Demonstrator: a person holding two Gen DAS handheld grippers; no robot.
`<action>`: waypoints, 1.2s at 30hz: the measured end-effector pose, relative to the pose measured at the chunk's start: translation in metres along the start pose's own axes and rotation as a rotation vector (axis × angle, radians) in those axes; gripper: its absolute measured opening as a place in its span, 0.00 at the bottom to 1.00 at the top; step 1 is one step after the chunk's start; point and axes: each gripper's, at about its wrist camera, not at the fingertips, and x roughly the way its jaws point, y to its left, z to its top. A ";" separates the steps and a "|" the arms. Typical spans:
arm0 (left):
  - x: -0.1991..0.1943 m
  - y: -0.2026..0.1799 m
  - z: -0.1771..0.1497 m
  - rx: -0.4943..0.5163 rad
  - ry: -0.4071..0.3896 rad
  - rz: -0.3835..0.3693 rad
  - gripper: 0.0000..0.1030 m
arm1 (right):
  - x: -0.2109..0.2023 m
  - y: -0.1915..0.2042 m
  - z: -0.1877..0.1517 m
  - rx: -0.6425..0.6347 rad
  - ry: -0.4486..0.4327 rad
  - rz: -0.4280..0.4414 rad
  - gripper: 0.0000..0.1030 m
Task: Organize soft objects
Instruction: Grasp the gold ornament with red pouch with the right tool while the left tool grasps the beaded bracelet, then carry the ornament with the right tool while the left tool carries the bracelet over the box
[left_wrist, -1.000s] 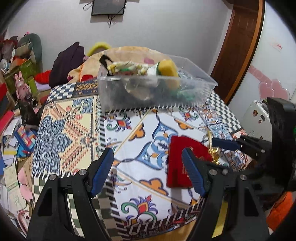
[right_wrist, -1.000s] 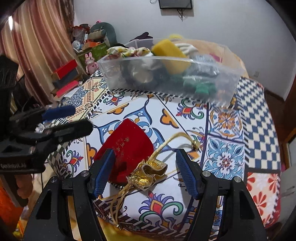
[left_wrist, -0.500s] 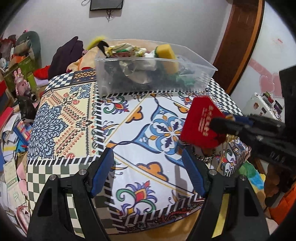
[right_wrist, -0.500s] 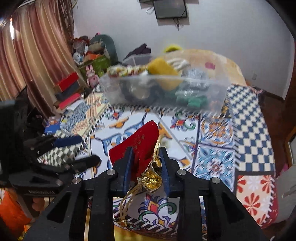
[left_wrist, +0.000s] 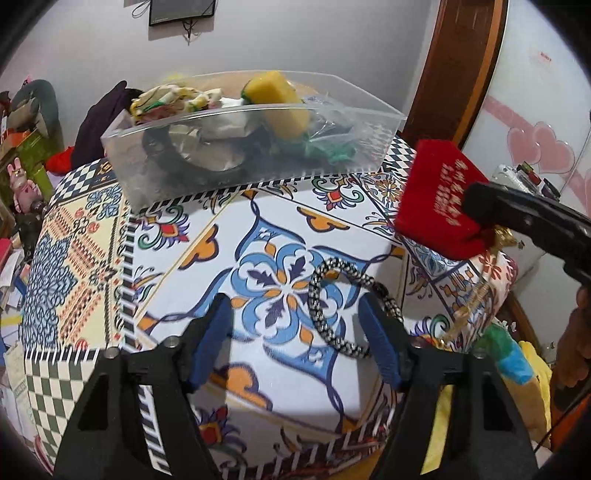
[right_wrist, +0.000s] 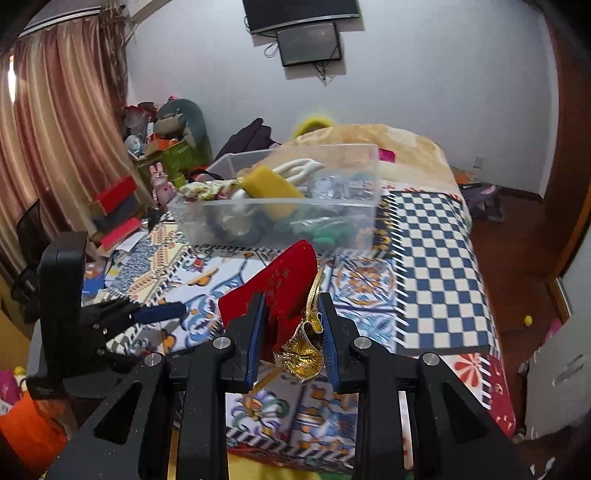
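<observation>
My right gripper (right_wrist: 291, 314) is shut on a red velvet pouch (right_wrist: 275, 286) with gold trim and cord, held in the air above the patterned table. The pouch (left_wrist: 439, 201) also shows at the right of the left wrist view, pinched by the right gripper (left_wrist: 491, 225). My left gripper (left_wrist: 295, 328) is open and empty, low over the table, with a black-and-white braided rope loop (left_wrist: 347, 299) lying between its fingers. A clear plastic bin (left_wrist: 251, 144) of soft items, including a yellow sponge (left_wrist: 279, 107), stands at the back; it also shows in the right wrist view (right_wrist: 280, 206).
The table wears a patterned cloth (left_wrist: 85, 258) with a checkered part (right_wrist: 436, 258) on the right. A bed with a beige blanket (right_wrist: 388, 140) lies behind. Cluttered boxes and toys (right_wrist: 147, 173) sit at the left. A wooden door (left_wrist: 458, 62) is at the right.
My right gripper closed on the red pouch, lifted it off the table and carried it up toward the bin. The braided rope that lay under it now shows. My left gripper moved forward.
</observation>
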 end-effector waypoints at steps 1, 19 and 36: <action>0.004 -0.001 0.002 0.007 0.005 0.004 0.55 | 0.000 -0.002 -0.002 0.005 0.003 -0.003 0.25; -0.003 -0.007 0.028 0.039 -0.052 -0.003 0.06 | 0.001 -0.007 0.004 0.011 -0.006 -0.010 0.25; -0.054 0.018 0.098 0.011 -0.255 0.044 0.06 | 0.000 -0.005 0.077 -0.042 -0.167 -0.058 0.25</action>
